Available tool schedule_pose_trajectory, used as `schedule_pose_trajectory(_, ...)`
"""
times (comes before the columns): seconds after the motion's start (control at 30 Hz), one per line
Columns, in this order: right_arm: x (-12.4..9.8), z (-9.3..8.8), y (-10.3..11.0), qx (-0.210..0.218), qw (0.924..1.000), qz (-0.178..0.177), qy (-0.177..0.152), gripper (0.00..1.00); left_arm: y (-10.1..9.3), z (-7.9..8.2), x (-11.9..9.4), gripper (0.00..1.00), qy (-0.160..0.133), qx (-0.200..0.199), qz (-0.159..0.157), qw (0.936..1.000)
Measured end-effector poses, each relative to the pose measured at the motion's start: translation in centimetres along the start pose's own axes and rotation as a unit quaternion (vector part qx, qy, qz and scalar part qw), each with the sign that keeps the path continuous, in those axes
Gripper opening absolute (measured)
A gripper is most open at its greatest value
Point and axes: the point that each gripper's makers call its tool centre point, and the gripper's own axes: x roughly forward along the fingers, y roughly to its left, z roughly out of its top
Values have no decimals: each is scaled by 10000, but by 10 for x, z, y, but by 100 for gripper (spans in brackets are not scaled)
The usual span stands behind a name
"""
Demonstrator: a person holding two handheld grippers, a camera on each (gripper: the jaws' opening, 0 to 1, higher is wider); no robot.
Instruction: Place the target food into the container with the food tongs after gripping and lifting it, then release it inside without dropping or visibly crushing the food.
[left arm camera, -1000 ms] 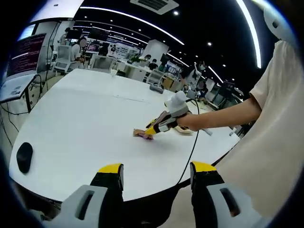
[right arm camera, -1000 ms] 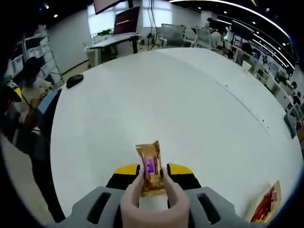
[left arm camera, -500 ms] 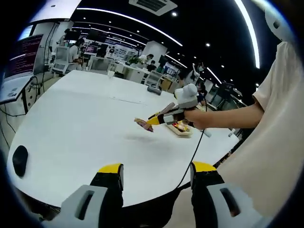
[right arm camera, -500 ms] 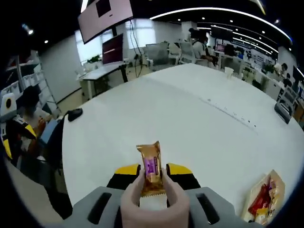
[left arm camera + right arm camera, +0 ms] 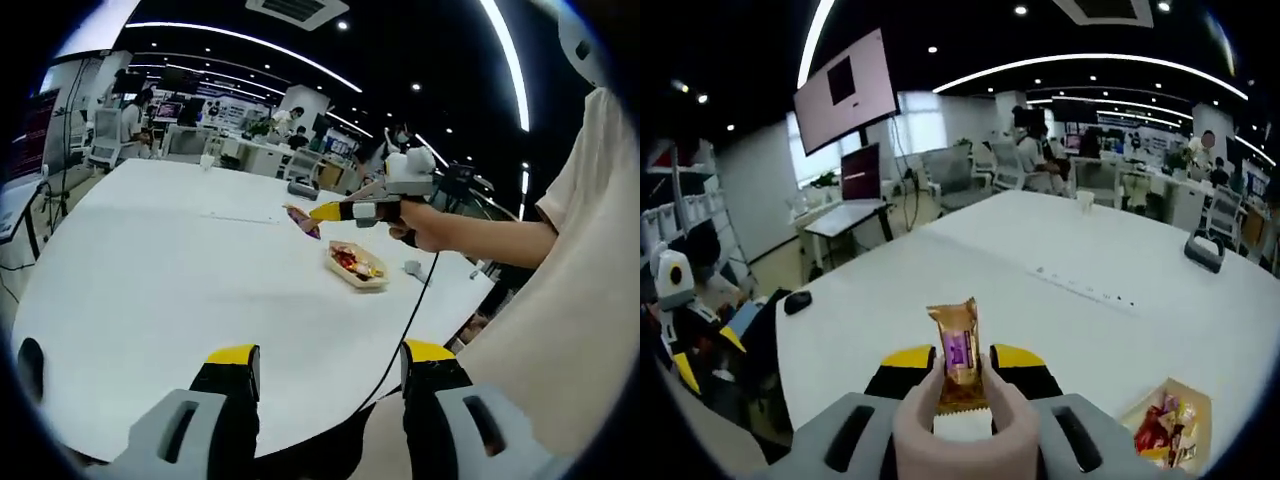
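My right gripper (image 5: 962, 358) is shut on beige food tongs (image 5: 960, 430), and the tongs pinch a wrapped snack, orange-brown with a purple label (image 5: 958, 352). The snack hangs in the air well above the white table (image 5: 1040, 300). In the left gripper view the right gripper (image 5: 330, 212) is held out by a hand, with the snack (image 5: 300, 219) at its tip, up and to the left of the shallow wooden container (image 5: 356, 265). That container (image 5: 1166, 424) holds several colourful wrapped snacks. My left gripper (image 5: 330, 365) is open near the table's front edge, with nothing between its fingers.
A black computer mouse (image 5: 796, 300) lies near the table's edge. A black object (image 5: 1205, 248) and a paper cup (image 5: 1085, 199) sit at the far side. A cable (image 5: 415, 300) runs from the right gripper over the table edge. Desks, chairs and people stand beyond.
The right gripper has lifted the snack off the table and carried it up and toward the container. The left gripper stays open; its view has turned a little.
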Motion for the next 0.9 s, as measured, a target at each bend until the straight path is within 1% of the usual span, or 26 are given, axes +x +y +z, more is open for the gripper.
schedule_pose_trajectory(0.1, -2, 1, -5, 16, 10000, -24, -35, 20, -1, 2, 3, 56, 2, 44, -23, 10000)
schedule_pose_trajectory(0.17, -8, 1, -13, 57, 9999, -99, -98, 20, -6, 5, 8, 56, 8, 120, -76, 9999)
schedule_pose_trajectory(0.3, -12, 1, -16, 52, 9998, -145, -116, 20, -7, 6, 11, 56, 7, 141, -100, 9999)
schedule_pose_trajectory(0.37, -20, 2, -26, 108, 9995, -224, -169, 20, -13, 8, 16, 56, 23, 197, -160, 9997)
schedule_pose_trajectory(0.53, -29, 2, -33, 142, 9991, -343, -225, 20, -18, 9, 22, 56, 49, 248, -229, 9994)
schedule_pose_trajectory(0.57, -35, 3, -42, 184, 9985, -431, -266, 20, -21, 9, 24, 56, 76, 269, -268, 9992)
schedule_pose_trajectory(0.7, -40, 3, -49, 207, 9980, -513, -297, 20, -26, 10, 29, 56, 126, 317, -340, 9988)
schedule_pose_trajectory(0.73, -47, 2, -56, 232, 9973, -610, -326, 20, -27, 10, 30, 56, 139, 328, -359, 9987)
schedule_pose_trajectory(0.9, -58, -1, -69, 311, 9960, -761, -347, 20, -30, 11, 34, 56, 173, 368, -424, 9983)
